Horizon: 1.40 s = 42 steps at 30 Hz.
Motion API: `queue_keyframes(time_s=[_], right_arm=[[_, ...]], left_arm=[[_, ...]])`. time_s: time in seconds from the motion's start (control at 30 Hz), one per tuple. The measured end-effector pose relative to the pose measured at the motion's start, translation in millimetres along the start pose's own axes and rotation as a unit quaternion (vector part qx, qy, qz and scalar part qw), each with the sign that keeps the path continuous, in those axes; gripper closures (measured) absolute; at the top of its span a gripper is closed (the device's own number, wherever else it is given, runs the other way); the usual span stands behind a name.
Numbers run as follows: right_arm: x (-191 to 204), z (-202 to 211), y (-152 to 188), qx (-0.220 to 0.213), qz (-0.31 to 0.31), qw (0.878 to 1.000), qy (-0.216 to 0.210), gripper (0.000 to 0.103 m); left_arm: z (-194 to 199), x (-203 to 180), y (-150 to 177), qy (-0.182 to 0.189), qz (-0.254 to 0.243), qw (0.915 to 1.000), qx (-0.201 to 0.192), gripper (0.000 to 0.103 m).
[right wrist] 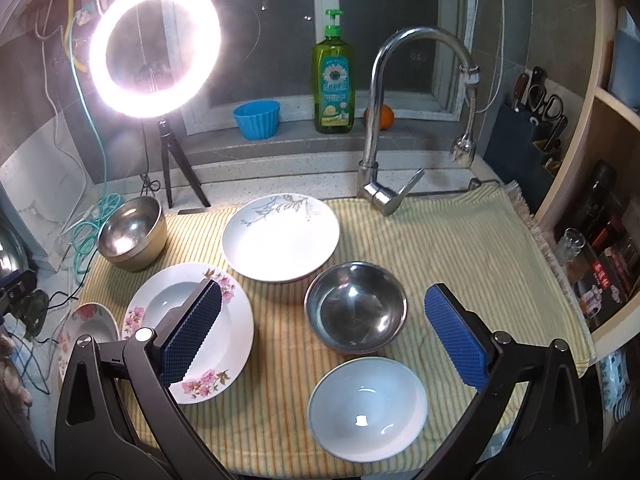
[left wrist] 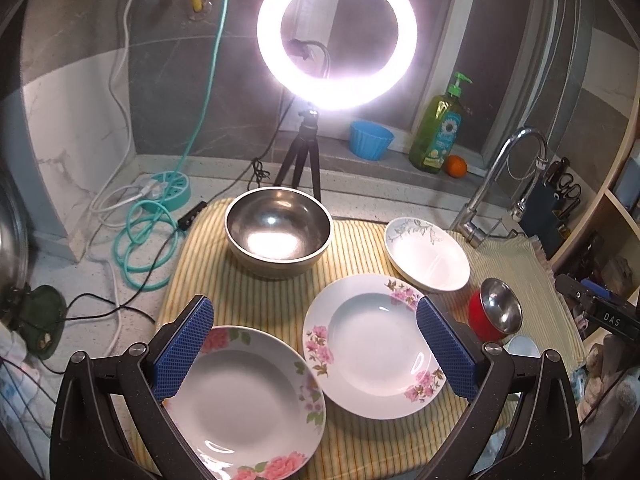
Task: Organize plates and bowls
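On a yellow striped cloth (left wrist: pixel 208 264) (right wrist: pixel 460 248) lie three plates. A rose-rimmed plate (left wrist: pixel 248 404) (right wrist: pixel 90 324) sits nearest left, a pink-blossom plate (left wrist: pixel 374 346) (right wrist: pixel 240 332) beside it, and a leaf-pattern plate (left wrist: pixel 426 254) (right wrist: pixel 280 238) behind. A large steel bowl (left wrist: pixel 279 232) (right wrist: pixel 132 234) stands at the back left. A small steel bowl with a red outside (left wrist: pixel 496 312) (right wrist: pixel 356 310) sits right of the plates, and a pale white bowl (right wrist: pixel 368 408) lies in front of it. My left gripper (left wrist: pixel 316 344) hovers open over the two near plates. My right gripper (right wrist: pixel 324 332) hovers open above the small steel bowl.
A lit ring light (left wrist: pixel 336 32) (right wrist: pixel 154 48) on a tripod stands behind the cloth. A faucet (right wrist: pixel 380 120) (left wrist: pixel 496 184), a green soap bottle (right wrist: pixel 334 76), a blue cup (right wrist: pixel 256 120) and an orange (left wrist: pixel 456 166) line the back. Coiled cables (left wrist: pixel 140 240) lie left; a knife block (right wrist: pixel 532 120) and shelves stand right.
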State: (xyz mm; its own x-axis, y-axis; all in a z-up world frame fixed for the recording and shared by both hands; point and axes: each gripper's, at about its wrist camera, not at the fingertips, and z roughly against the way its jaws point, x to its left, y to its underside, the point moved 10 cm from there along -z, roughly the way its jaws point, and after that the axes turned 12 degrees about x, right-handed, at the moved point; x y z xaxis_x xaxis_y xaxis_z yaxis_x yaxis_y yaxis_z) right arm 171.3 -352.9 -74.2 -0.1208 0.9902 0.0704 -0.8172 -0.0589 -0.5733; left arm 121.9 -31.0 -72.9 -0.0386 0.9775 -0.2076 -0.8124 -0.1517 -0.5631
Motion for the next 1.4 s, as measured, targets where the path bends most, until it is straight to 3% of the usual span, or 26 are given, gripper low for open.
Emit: queue_keyframes(time_s=[0.17,0.27,0.37,0.53,0.6,0.87,1.1,1.4], right_arm=[[11.4,-3.0,11.8,0.002,0.014,1.0,-0.023,0.0],[22.5,-6.0,20.1,0.007,0.023,0.999,-0.047,0.0],[29.5,-6.7,29.3,0.004,0.018,0.997,-0.081,0.0],[41.7,-17.3,44.8,0.034,0.012,0.996,-0.086,0.0],[48.8,-21.1,53.8,0.052,0.012,0.994,-0.1,0.0],[76.2,-46.4,85.2,0.111,0.015,0.984,-0.141,0.019],[85.4,-80.4,106.4,0.164,-0.008,0.972,-0.166,0.043],[82.9,-107.2,113.8,0.2,-0.036,0.965,-0.166,0.049]], left_arm=[[-20.4,-7.0,5.3,0.021,-0.029,0.9989,0.03,0.004],[-36.7,-6.6,8.0,0.03,-0.04,0.9971,0.057,0.018],[-50.4,-6.7,10.9,0.04,-0.051,0.9948,0.079,0.025],[-76.5,-6.9,17.5,0.078,-0.045,0.9876,0.128,0.042],[-85.6,-6.3,18.9,0.093,-0.036,0.9844,0.145,0.044],[-115.2,-11.6,15.7,0.095,-0.064,0.9766,0.182,0.055],[-139.2,-4.2,11.3,0.093,-0.069,0.972,0.205,0.06],[-156.9,4.3,13.7,0.091,-0.06,0.968,0.226,0.064]])
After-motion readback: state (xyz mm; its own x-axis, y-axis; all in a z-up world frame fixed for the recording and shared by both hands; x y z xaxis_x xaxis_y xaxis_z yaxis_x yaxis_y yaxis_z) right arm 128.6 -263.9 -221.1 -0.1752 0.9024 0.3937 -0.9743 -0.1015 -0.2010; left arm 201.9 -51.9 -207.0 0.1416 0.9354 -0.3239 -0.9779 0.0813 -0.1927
